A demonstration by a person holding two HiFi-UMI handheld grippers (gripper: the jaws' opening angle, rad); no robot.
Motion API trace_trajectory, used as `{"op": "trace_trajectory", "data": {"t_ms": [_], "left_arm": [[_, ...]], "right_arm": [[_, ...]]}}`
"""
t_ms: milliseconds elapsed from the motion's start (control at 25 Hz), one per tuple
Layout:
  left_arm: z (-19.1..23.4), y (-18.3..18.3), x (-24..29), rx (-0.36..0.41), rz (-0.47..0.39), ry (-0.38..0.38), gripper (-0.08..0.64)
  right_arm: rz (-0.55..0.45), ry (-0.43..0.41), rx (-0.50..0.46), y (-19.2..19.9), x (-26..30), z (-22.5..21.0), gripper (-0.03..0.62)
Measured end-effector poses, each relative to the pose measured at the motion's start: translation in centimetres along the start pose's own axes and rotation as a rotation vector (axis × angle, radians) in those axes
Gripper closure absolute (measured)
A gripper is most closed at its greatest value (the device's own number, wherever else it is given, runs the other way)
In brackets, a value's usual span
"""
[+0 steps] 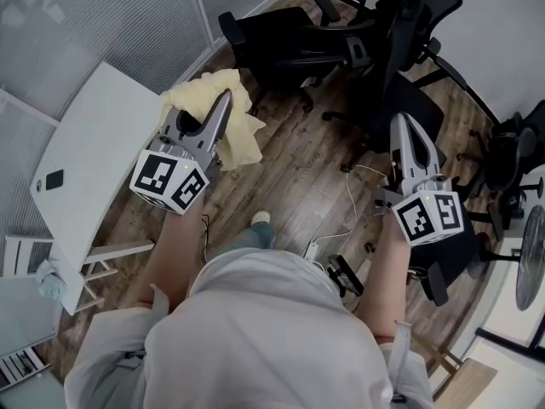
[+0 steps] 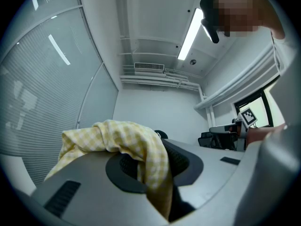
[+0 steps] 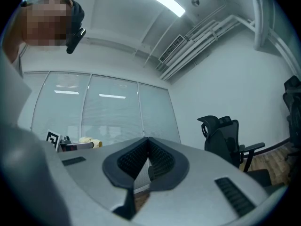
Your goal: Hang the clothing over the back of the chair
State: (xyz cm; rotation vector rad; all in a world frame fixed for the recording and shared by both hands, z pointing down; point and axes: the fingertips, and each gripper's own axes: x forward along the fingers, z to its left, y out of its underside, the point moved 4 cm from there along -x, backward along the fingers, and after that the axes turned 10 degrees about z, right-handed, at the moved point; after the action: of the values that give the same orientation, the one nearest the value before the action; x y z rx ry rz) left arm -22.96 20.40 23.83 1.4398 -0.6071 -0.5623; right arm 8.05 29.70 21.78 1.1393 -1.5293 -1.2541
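The pale yellow checked cloth garment (image 1: 240, 141) is held pinched in the left gripper (image 1: 225, 99) at the carrying stage, with the right gripper (image 1: 401, 121) clenched empty, and draping over the back of the far black office chair (image 1: 281, 49) is judged to be called for next.

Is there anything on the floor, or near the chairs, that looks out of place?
Yes. A white cable lies loose across the wooden floor beside the black chairs, running toward a power strip near the person's foot. It might be a trip hazard.
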Motion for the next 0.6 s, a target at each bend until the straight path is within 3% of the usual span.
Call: {"op": "trace_trajectory", "data": {"t_ms": [600], "left_arm": [[4.7, -0.5, 6.3, -0.002, -0.015, 0.065, 0.468]], "right_arm": [[-0.017, 0.049, -0.003, -0.8, 5.4, -1.7, 0.571]]}}
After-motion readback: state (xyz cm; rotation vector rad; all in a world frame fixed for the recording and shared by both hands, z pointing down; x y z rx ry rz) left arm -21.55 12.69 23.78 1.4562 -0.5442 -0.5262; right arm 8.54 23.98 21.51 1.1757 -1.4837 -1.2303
